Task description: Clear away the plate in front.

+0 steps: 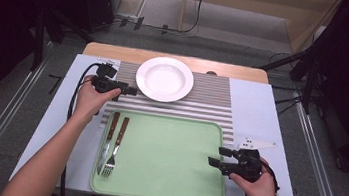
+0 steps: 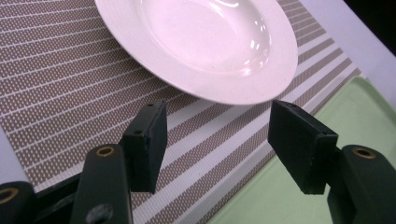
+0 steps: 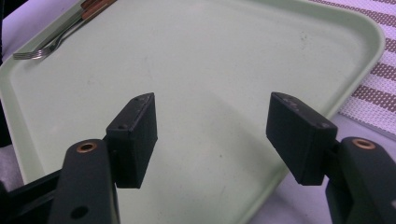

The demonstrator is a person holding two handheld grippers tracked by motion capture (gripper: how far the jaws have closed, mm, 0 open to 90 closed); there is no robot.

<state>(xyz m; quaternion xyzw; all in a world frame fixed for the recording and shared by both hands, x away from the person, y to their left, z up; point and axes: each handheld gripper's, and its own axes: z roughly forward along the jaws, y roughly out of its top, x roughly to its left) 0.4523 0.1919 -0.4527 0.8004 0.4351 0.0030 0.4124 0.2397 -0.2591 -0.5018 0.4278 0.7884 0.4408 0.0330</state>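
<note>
Jaws of the right gripper (image 1: 213, 161) stand wide with nothing between them, hovering over the near right edge of the pale green plastic tray (image 1: 170, 153), which has only bare floor in front of that gripper. At the tray's left edge a wooden-handled knife (image 1: 107, 140) and a wooden-handled fork (image 1: 115, 147) lie side by side, handles pointing away from the person. Farther off, the left gripper (image 1: 132, 91) is also spread wide and empty, held level above the brown-and-white striped placemat (image 1: 212, 100). The round white ceramic soup plate (image 1: 165, 78) sits on that mat just beyond the tray's far edge. In the left gripper view its near rim (image 2: 243, 95) lies straight ahead of the open jaws, just short of them and not yet between the pads. The left gripper is much nearer the plate; the right is well apart from it, across the tray. A short push straight forward would likely bring the rim into the gap.
</note>
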